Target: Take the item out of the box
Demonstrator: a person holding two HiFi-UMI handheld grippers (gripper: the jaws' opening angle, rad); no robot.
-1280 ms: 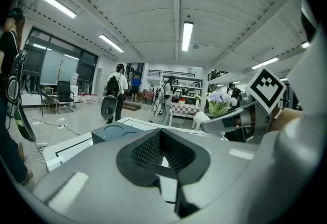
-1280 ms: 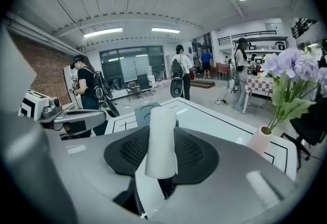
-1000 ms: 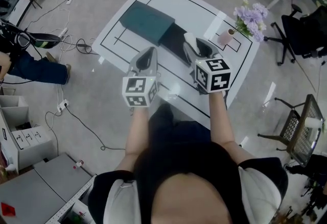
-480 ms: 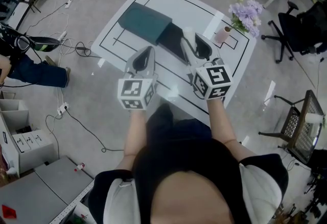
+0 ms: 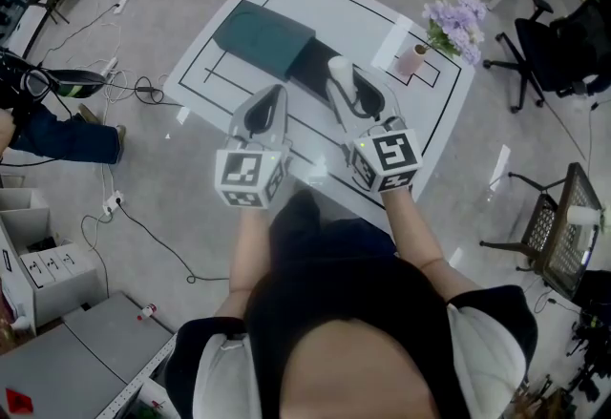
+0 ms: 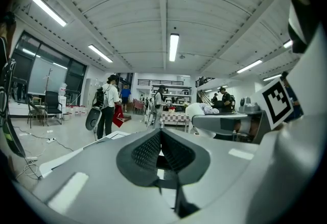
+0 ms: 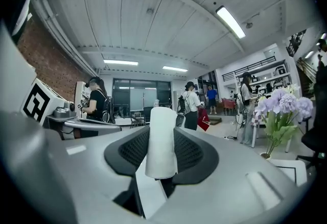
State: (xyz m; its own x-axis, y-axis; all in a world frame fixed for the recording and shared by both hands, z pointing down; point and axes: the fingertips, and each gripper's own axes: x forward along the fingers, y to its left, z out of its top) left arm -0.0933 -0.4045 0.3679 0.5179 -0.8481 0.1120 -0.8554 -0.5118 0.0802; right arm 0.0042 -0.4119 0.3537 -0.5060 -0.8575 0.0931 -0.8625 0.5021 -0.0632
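Note:
A dark green box lies on the white table, with a black part at its near right end. My right gripper is held above the table beside that black part, shut on a white roll-shaped item. In the right gripper view the white item stands upright between the pads, gripper pointing level into the room. My left gripper hovers over the table's near edge, shut with nothing in it. In the left gripper view its pads meet, gripper.
A pink vase with purple flowers stands at the table's right corner. A black office chair and a wire basket are on the right. Cables trail over the floor on the left. People stand far off.
Both grippers have risen a little over the table. The right one has turned leftward with the white item still in its jaws.

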